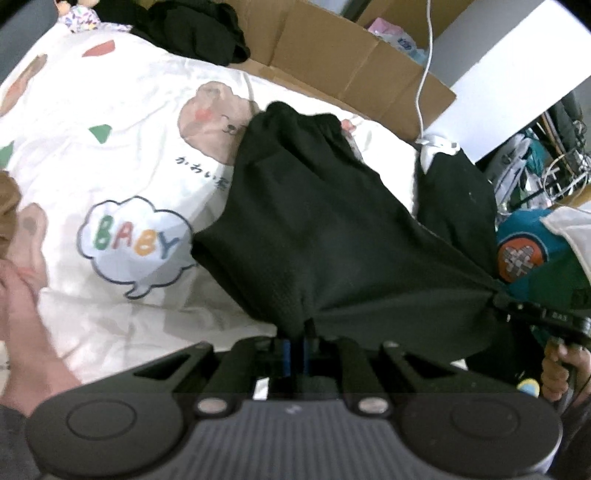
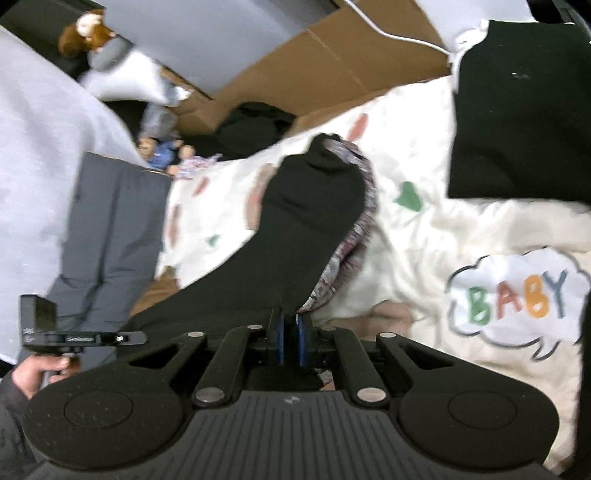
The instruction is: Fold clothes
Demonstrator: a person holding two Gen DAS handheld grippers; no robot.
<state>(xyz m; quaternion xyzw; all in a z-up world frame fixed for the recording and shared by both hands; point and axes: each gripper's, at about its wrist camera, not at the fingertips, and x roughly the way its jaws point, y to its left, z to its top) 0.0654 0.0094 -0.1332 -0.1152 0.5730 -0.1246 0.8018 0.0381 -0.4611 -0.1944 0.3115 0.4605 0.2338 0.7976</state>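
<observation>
Two hand-held grippers each pinch one edge of the same black garment (image 1: 317, 229) above a bed. In the left wrist view, the left gripper (image 1: 295, 334) has its jaws pressed together on the near edge of the cloth, which bunches where it is caught and hangs away from the camera in a wide dark sheet, its far end drooping toward the bedspread (image 1: 122, 122). At the right of that view the right gripper (image 1: 498, 295) clamps another corner, so the cloth is stretched taut between the two tools, and the right hand (image 1: 561, 369) grips its handle below. The bedspread is white, printed with cartoon bears and a speech bubble reading BABY. A folded black garment (image 1: 458, 192) lies on the far right part of the bed, and a brown cardboard box (image 1: 332, 55) stands beyond the far edge, with a dark heap of clothing (image 1: 199, 33) beside it. In the right wrist view, the right gripper (image 2: 291, 321) is likewise shut on the black cloth, and a patterned pale fabric (image 2: 354, 236) shows along its right side, perhaps a lining, though blur makes that unclear. The left hand (image 2: 40, 373) appears at the near left.
</observation>
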